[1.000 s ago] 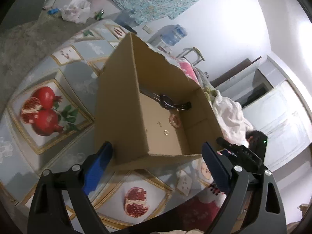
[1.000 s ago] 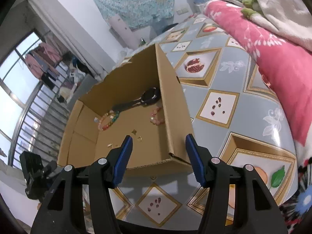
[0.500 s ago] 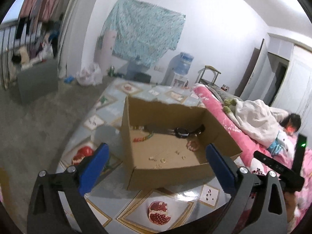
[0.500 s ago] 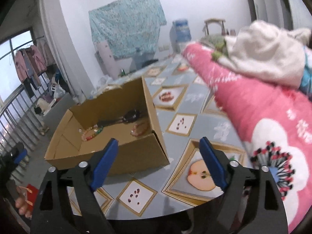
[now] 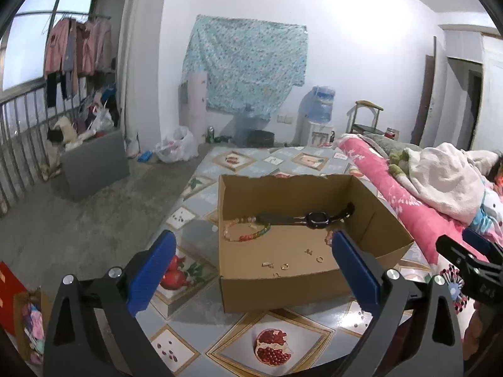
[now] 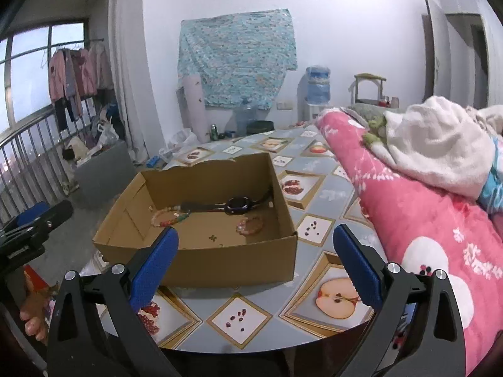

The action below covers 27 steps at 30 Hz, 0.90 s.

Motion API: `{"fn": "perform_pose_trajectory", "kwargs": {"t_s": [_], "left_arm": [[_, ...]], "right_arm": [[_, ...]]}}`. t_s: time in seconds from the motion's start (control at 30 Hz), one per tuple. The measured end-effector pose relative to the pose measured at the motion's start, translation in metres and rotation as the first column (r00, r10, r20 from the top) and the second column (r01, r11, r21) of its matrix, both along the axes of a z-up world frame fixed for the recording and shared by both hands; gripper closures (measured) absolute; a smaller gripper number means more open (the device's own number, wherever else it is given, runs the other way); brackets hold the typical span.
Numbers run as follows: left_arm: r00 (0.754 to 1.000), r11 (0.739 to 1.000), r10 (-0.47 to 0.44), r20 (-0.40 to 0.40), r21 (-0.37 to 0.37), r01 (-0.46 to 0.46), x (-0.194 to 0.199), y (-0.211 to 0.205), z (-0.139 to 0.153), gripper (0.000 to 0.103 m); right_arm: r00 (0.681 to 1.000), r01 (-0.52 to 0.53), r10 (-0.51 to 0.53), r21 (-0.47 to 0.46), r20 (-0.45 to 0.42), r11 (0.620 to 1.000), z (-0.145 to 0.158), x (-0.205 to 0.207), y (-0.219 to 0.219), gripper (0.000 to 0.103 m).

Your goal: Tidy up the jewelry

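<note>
One cardboard box (image 5: 283,292) near the table's (image 6: 327,194) front edge, holding one black watch (image 5: 316,219), two bead bracelets (image 6: 250,224) and a scatter of small rings (image 5: 284,265). Both views now sit higher and level, no longer tilted. Left gripper (image 5: 253,270) gapes empty; right gripper (image 6: 254,265) has just been opening, nothing between its jaws.

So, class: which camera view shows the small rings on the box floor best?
The left wrist view: the small rings lie plainly visible on the cardboard box floor. In the right wrist view, the box's near wall hides them.
</note>
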<state>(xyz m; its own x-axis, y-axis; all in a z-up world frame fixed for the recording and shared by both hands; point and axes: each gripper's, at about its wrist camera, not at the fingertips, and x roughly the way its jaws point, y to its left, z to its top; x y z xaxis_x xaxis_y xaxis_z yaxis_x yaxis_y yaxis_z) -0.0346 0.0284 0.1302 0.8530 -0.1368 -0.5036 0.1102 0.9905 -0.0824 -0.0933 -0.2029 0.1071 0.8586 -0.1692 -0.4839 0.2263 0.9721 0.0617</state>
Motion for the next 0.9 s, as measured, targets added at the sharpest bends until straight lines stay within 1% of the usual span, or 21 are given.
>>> {"fn": "perform_pose_trajectory", "kwargs": {"t_s": [0.07, 0.17, 0.3, 0.43, 0.53, 0.63, 0.8, 0.9], "left_arm": [[0.999, 0.999, 0.033, -0.011, 0.0, -0.033, 0.002, 0.003, -0.002, 0.006], [0.998, 0.999, 0.035, -0.046, -0.011, -0.035, 0.004, 0.005, -0.005, 0.006], [0.99, 0.997, 0.052, -0.128, -0.041, -0.058, 0.008, 0.005, -0.02, 0.006], [0.974, 0.995, 0.062, -0.217, -0.058, -0.076, 0.013, 0.005, -0.041, 0.006], [0.961, 0.995, 0.061, -0.271, -0.055, -0.078, 0.014, 0.003, -0.057, 0.006], [0.945, 0.996, 0.049, -0.322, -0.059, -0.072, 0.017, -0.001, -0.068, 0.006], [0.942, 0.996, 0.046, -0.331, -0.058, -0.069, 0.021, -0.001, -0.072, 0.006], [0.936, 0.996, 0.044, -0.348, -0.061, -0.07, 0.027, -0.003, -0.075, 0.006]], "right_arm": [[1.0, -0.005, 0.005, 0.007, 0.001, 1.0, 0.002, -0.001, 0.003, 0.008], [1.0, -0.02, 0.02, 0.009, -0.001, 1.0, 0.003, 0.0, 0.009, 0.008], [0.995, -0.074, 0.075, 0.015, -0.072, 0.997, -0.004, 0.011, 0.018, 0.008], [0.976, -0.116, 0.122, 0.044, -0.179, 0.992, -0.021, 0.024, 0.022, 0.008], [0.966, -0.107, 0.115, 0.049, -0.229, 0.993, -0.033, 0.03, 0.025, 0.008], [0.953, -0.1, 0.119, 0.081, -0.277, 0.992, -0.045, 0.037, 0.023, 0.008], [0.947, -0.094, 0.117, 0.089, -0.298, 0.992, -0.05, 0.039, 0.024, 0.008], [0.945, -0.086, 0.11, 0.092, -0.308, 0.992, -0.052, 0.042, 0.022, 0.008]]}}
